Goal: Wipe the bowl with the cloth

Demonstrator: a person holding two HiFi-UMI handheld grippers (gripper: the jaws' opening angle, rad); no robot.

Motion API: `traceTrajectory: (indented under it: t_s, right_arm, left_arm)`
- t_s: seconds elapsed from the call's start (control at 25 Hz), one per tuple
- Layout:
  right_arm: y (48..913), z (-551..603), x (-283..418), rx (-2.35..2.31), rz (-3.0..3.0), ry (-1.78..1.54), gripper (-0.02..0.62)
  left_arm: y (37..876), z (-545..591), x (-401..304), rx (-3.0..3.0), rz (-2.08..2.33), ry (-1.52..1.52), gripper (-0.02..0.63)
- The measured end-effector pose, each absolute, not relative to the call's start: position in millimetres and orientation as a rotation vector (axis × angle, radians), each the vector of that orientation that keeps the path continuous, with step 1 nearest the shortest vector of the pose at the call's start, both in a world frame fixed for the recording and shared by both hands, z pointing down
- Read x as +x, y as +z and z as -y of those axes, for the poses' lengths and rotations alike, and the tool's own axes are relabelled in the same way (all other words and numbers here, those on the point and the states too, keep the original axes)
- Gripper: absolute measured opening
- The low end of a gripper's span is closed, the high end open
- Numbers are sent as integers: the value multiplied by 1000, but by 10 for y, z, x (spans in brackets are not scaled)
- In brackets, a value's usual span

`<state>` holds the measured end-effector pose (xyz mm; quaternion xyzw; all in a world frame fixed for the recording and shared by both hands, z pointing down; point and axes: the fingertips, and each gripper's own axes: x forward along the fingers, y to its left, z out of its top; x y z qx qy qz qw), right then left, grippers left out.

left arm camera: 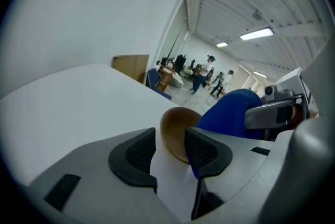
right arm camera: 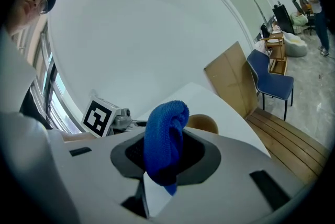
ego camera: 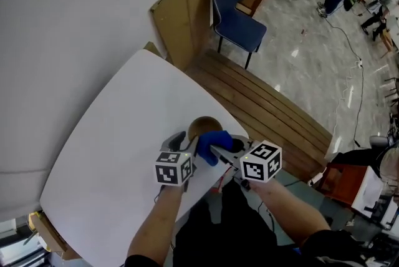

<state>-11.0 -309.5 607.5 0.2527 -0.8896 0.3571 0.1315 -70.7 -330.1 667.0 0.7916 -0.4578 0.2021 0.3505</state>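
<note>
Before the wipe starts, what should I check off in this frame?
1. Cloth gripped in right claw: ok.
2. Left claw open, gripping nothing: ok.
3. Bowl on table: ok.
4. Bowl steadied by left claw: not ok, the jaws stand apart and do not press on it.
5. Cloth touching bowl: cannot tell, they only overlap in the head view.
</note>
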Motion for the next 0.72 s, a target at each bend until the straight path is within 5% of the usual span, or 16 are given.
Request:
traceTrajectory:
  t_s: [0.32,0.48,0.72]
  right_arm:
    - [6470,3172,-175,731,2504,1094,77]
    - [6488,3121,-205,714,2493,1103,77]
    - [6360,3019,-240,718,2497,1064,77]
  left_arm:
    - [7032,3447,-693,1984,1126,541,161]
    - [7033,3455,-673,1992,1115,531,31]
    - [6846,3378,-629,2002,1142,518,23]
